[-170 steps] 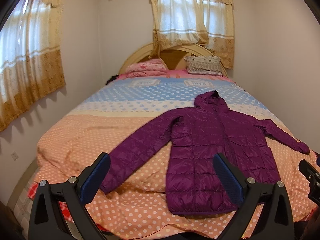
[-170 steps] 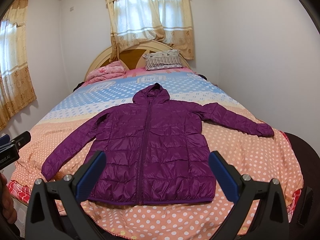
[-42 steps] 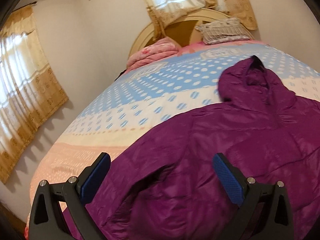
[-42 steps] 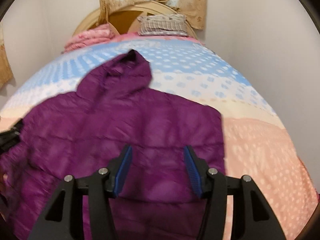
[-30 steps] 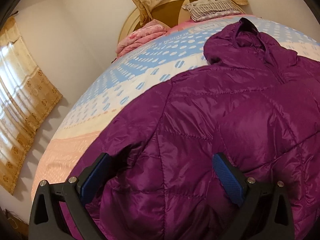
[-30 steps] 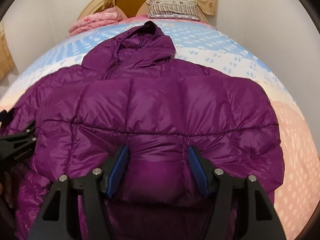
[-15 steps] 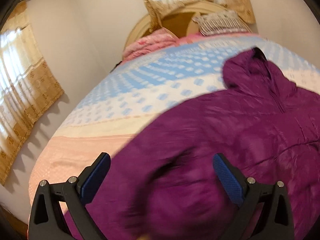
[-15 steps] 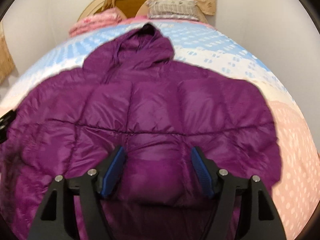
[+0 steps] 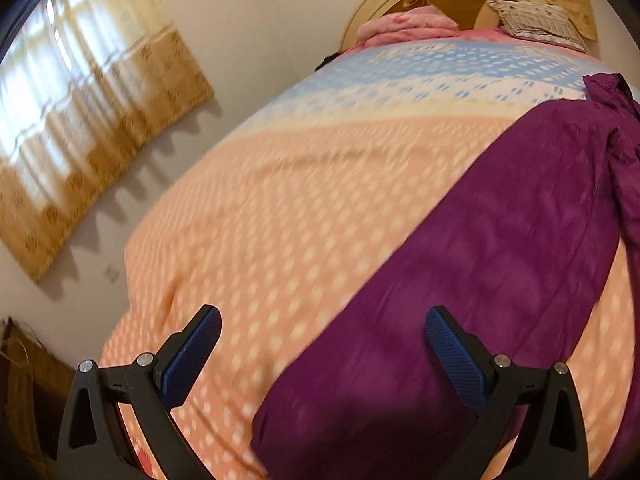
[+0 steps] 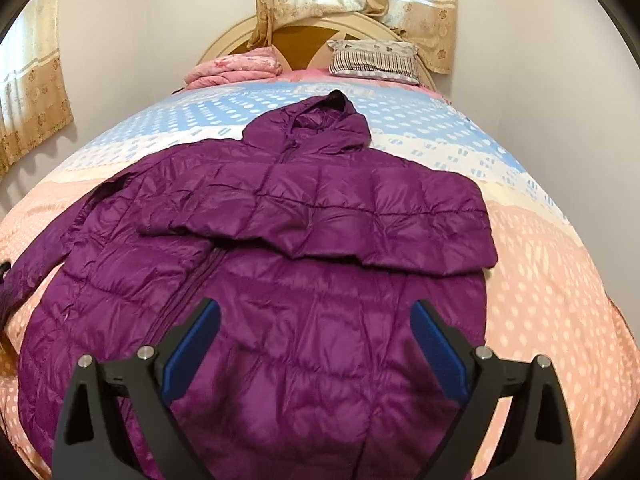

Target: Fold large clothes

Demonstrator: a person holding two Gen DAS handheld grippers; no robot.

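Jacket [image 10: 320, 272], purple and quilted with a hood, lies flat on the bed [image 10: 560, 280], toward its foot edge, hood pointing to the headboard. One sleeve is folded across the chest; the other sleeve [image 9: 480, 280] stretches toward the left edge of the bed. The right claw [image 10: 316, 344] is opening wide above the jacket and holds nothing. The left claw [image 9: 320, 356] is wide open and empty.
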